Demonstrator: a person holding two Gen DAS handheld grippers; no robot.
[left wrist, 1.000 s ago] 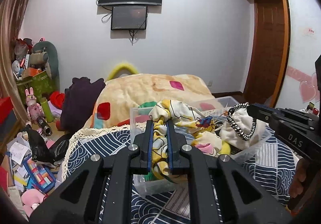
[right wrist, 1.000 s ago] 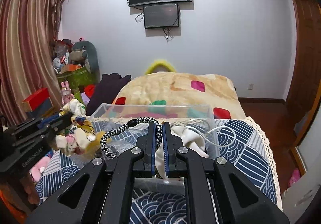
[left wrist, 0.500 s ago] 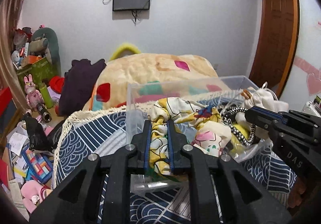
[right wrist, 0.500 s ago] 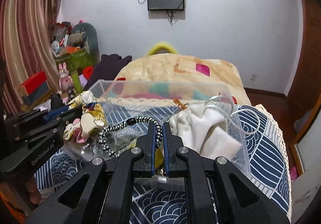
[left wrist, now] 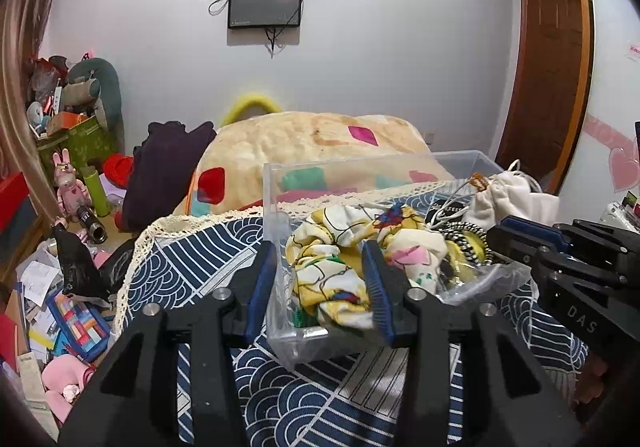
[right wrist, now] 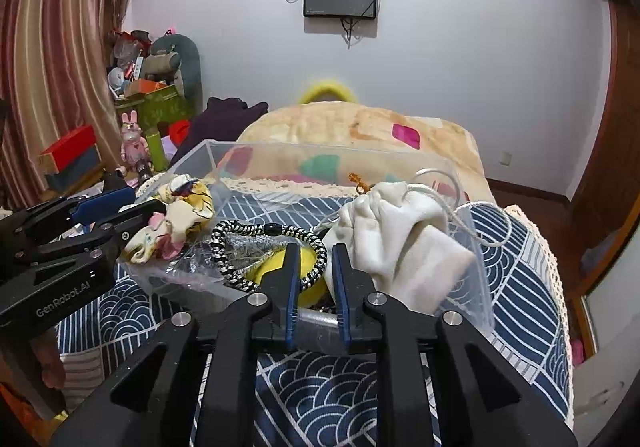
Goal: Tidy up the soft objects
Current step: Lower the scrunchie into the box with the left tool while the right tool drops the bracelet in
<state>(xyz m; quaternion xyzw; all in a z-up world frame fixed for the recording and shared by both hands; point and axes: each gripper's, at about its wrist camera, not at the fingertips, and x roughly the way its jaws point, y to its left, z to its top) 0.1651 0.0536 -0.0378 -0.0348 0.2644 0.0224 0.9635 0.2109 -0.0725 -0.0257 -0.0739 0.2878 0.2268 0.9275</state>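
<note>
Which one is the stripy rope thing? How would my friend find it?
Look on the bed for the clear plastic box sitting on the blue wave-pattern blanket. Inside it, between the flowery yellow cloth and the cream drawstring pouch, lies the stripy rope. It is the only black-and-white braided loop, with a black bead on it, lying over something yellow.

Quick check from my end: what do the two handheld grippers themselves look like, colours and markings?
Both are matte black, angular bodies with silver bolts and blue finger pads. The left gripper reads "GenRobot.AI" along its side; the right gripper shows "DAS" in pale lettering. No cables or sleeves visible.
</note>
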